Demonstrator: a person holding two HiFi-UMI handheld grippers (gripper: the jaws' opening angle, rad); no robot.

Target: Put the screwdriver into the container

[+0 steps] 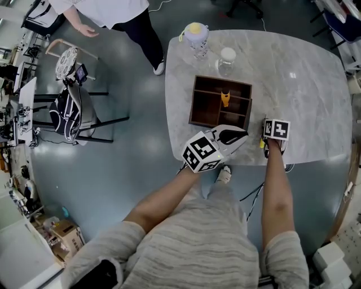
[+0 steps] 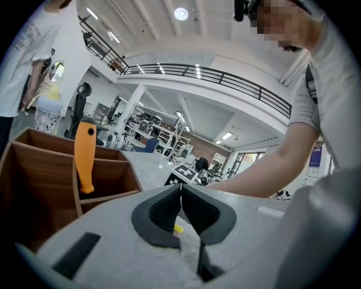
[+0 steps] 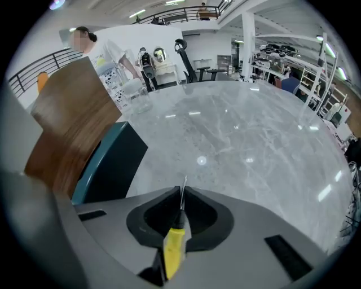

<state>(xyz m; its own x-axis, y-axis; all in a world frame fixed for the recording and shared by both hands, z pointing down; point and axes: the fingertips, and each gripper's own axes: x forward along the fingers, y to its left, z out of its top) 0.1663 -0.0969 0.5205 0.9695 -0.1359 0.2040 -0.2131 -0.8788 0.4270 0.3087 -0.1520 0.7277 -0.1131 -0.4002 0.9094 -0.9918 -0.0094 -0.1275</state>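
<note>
The marble surface [image 1: 304,79] carried a wooden container [image 1: 204,104], an open box split by partitions, toward its left half. Off the surface, far to the container's left, a chair [image 1: 84,115] with a bag hung on it stood on the floor. Beyond that, a person in a white top [image 1: 107,11] stood further from the container's far side.

At the container's near edge lay the left claw [image 2: 180,192], tip toward the container's near right corner. Its jaws were pressed together with nothing between them. Its marker cube [image 1: 200,152] hung past the surface edge, on the near side of the container.

To the container's right, close to its near corner, sat the right claw [image 3: 181,197], its own cube [image 1: 276,130] on top. Its jaws were clamped on the screwdriver [image 3: 174,245]. The thin metal shaft poked out past the jaw tips, and the yellow handle trailed back under the claw. So the screwdriver was outside the container, just to its right and above the surface. In the right gripper view the container's wooden wall filled the left side.

Behind the container's far edge stood a clear bottle [image 1: 196,36] with a yellow cap. A clear glass [image 1: 227,59] stood nearer the container's far right corner.

Inside the container, an orange-handled tool [image 1: 225,99] stood upright in a compartment on the right half. It leaned against a partition.
</note>
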